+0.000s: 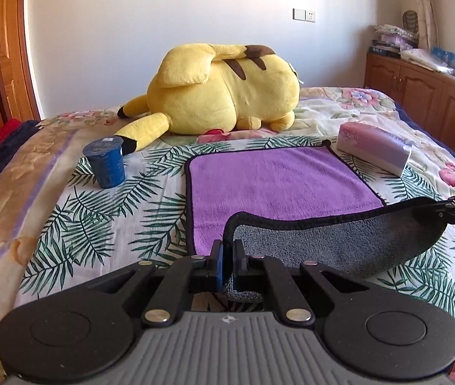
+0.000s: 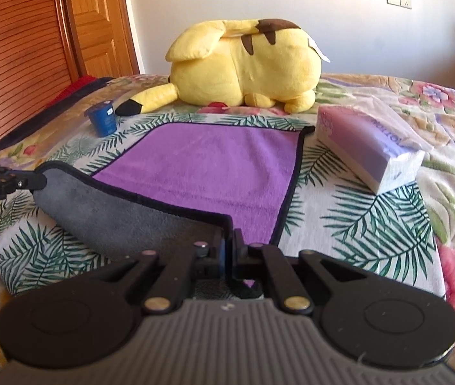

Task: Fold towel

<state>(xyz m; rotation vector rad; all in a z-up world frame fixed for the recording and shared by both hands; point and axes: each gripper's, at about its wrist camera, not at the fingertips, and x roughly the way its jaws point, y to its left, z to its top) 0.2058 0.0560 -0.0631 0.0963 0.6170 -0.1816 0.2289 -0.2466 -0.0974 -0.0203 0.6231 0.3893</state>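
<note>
A purple towel (image 1: 272,179) with a black hem and a grey underside lies on the bed; it also shows in the right wrist view (image 2: 208,166). Its near edge is lifted and turned over, so the grey side (image 1: 339,240) faces up. My left gripper (image 1: 228,258) is shut on the near left corner of the towel. My right gripper (image 2: 230,248) is shut on the near right corner. The right gripper shows at the right edge of the left wrist view (image 1: 445,211), and the left gripper at the left edge of the right wrist view (image 2: 18,181).
A yellow plush toy (image 1: 224,93) lies behind the towel. A blue cup (image 1: 107,165) stands to the towel's left, a tissue pack (image 1: 375,150) to its right. The bed has a leaf-print and floral cover (image 1: 99,224). A wooden cabinet (image 1: 420,96) is at far right.
</note>
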